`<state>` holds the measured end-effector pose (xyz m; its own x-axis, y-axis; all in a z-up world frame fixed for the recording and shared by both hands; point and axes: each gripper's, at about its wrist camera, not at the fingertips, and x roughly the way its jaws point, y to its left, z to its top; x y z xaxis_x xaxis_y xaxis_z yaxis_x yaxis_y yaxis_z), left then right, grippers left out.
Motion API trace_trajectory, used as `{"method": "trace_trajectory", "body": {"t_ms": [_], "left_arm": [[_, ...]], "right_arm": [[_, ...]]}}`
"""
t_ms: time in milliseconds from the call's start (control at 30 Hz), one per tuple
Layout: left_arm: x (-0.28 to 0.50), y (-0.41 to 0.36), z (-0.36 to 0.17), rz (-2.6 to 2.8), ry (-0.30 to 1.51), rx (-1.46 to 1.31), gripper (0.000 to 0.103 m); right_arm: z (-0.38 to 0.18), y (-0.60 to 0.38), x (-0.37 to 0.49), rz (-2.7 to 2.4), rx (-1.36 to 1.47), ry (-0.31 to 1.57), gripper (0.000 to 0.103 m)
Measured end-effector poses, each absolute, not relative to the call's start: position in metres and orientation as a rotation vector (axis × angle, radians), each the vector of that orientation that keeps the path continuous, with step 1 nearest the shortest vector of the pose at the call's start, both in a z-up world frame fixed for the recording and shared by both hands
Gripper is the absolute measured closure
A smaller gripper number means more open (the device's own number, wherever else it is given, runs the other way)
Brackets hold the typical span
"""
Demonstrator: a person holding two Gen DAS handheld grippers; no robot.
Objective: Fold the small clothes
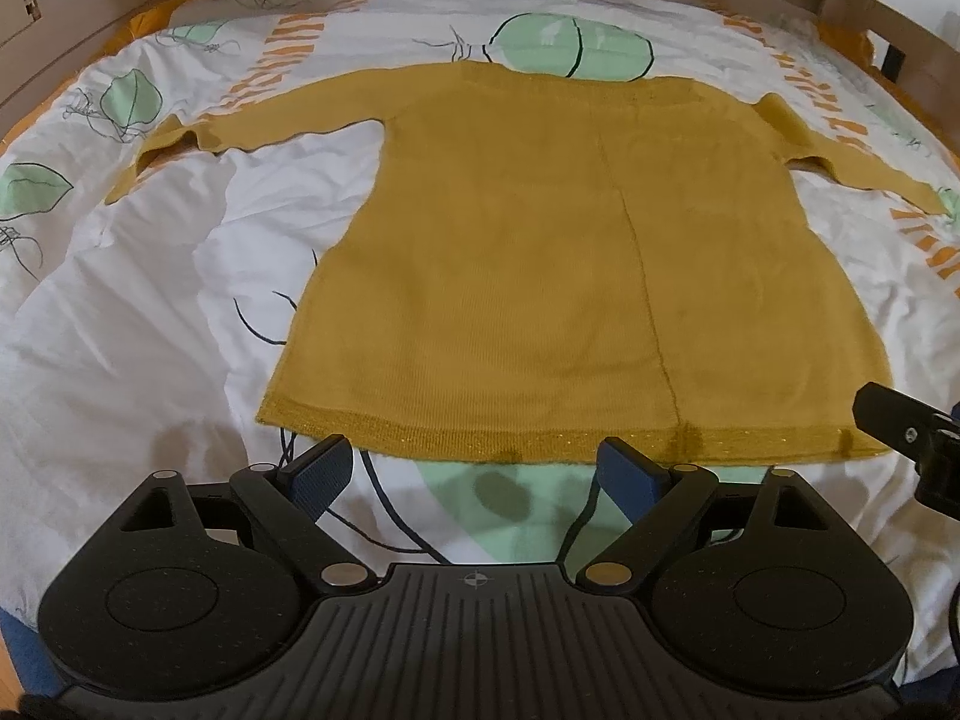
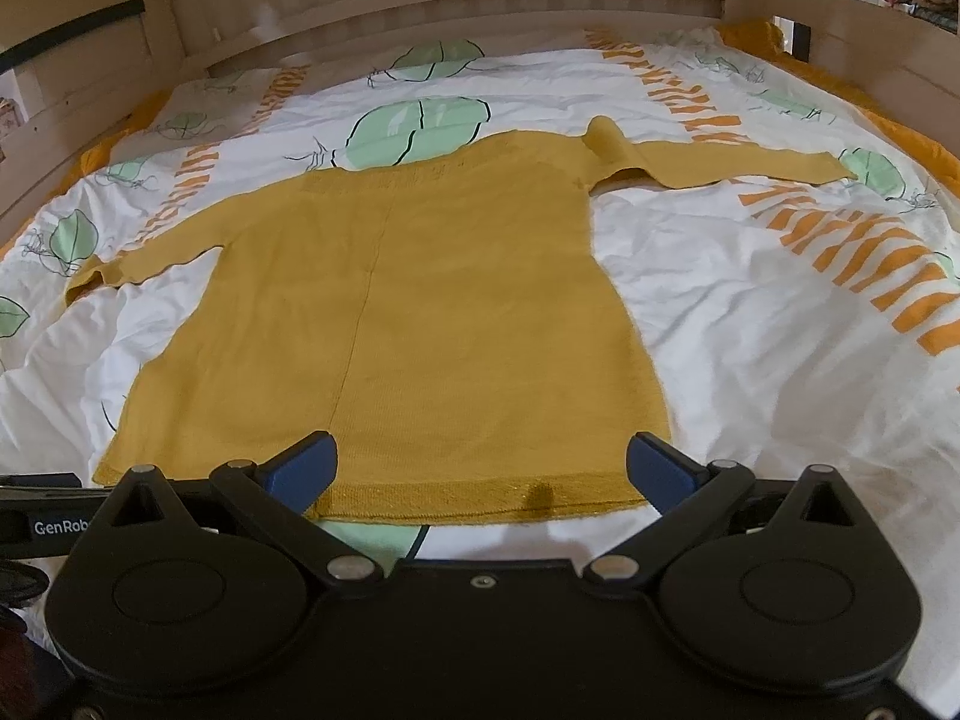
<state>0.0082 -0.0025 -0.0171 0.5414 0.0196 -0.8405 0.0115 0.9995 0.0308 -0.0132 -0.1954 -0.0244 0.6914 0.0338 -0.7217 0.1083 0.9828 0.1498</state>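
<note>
A mustard-yellow knit sweater (image 1: 540, 252) lies flat on the bed, hem nearest me, both sleeves spread out to the sides. It also shows in the right wrist view (image 2: 420, 312). My left gripper (image 1: 477, 468) is open and empty, just in front of the hem's left half. My right gripper (image 2: 480, 468) is open and empty, its blue fingertips (image 2: 303, 468) over the hem's right half. Part of the right gripper (image 1: 906, 438) shows at the right edge of the left wrist view.
The bed has a white duvet (image 1: 120, 330) with green leaf and orange stripe prints. A wooden bed frame (image 2: 450, 6) runs along the far side and corners. The left gripper's body (image 2: 36, 516) shows at the left edge of the right wrist view.
</note>
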Motion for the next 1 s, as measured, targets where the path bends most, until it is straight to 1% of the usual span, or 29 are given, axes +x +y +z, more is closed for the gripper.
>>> {"method": "trace_trajectory", "body": {"t_ms": [1000], "left_arm": [[0.052,-0.002,-0.026,0.007,1.058,0.024,0.014]], "right_arm": [[-0.038,-0.196,0.028,-0.027,0.198,0.873,0.001]]}}
